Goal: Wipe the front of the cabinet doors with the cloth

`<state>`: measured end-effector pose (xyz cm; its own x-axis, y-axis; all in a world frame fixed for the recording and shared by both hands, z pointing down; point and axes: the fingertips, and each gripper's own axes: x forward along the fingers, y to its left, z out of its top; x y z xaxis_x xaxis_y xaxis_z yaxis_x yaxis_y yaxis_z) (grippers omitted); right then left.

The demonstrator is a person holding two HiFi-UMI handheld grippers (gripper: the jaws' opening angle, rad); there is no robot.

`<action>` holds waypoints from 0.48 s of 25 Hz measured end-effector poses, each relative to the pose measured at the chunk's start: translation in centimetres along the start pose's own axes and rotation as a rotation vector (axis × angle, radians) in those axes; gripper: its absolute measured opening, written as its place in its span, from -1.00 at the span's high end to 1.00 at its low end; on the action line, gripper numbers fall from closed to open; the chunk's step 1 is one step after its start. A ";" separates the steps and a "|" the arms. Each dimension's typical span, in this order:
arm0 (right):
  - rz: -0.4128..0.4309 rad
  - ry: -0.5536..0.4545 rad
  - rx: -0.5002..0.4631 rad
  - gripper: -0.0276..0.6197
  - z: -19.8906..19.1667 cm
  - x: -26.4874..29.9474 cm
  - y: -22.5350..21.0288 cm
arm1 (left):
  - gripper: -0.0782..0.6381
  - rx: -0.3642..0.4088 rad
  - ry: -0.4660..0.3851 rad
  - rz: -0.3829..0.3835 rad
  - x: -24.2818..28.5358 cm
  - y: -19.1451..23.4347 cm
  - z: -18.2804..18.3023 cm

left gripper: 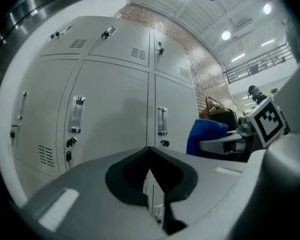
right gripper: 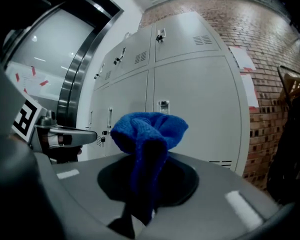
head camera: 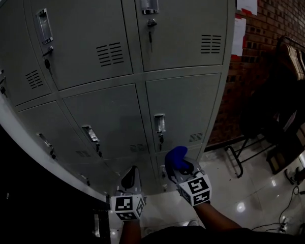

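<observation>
Cloth (right gripper: pixel 149 129) is sitting bunched in the right tongs (right gripper: pixel 140 194), pinched tight, near the lower cabinet doors (head camera: pixel 185 103). Left tongs (left gripper: pixel 150 176) are hanging closed, empty. I'm guessing that small wad is risking snagging on a door handle (head camera: pixel 159 122) and pulling free.

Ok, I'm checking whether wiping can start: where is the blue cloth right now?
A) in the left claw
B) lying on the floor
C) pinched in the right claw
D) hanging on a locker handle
C: the blue cloth bunches up out of the right claw, whose jaws are closed on it, while the left claw is shut and empty.
</observation>
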<state>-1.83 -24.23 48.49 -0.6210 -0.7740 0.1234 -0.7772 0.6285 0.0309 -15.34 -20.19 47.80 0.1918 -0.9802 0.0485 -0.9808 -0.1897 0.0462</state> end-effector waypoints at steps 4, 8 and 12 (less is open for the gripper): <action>-0.004 -0.011 0.009 0.71 0.2 -1.3 -0.1 | 0.74 0.008 0.007 0.015 0.6 0.1 0.1; -0.019 0.005 0.004 0.71 -0.7 -1.7 -0.8 | 0.74 0.025 -0.002 0.008 1.1 -0.4 0.6; -0.032 0.012 -0.014 0.73 -0.8 -1.5 -1.2 | 0.74 0.029 -0.009 -0.016 1.5 -1.5 0.9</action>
<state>0.12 -23.72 49.06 -0.5943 -0.7929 0.1343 -0.7952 0.6043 0.0487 -13.61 -21.45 46.86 0.2077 -0.9774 0.0393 -0.9781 -0.2072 0.0179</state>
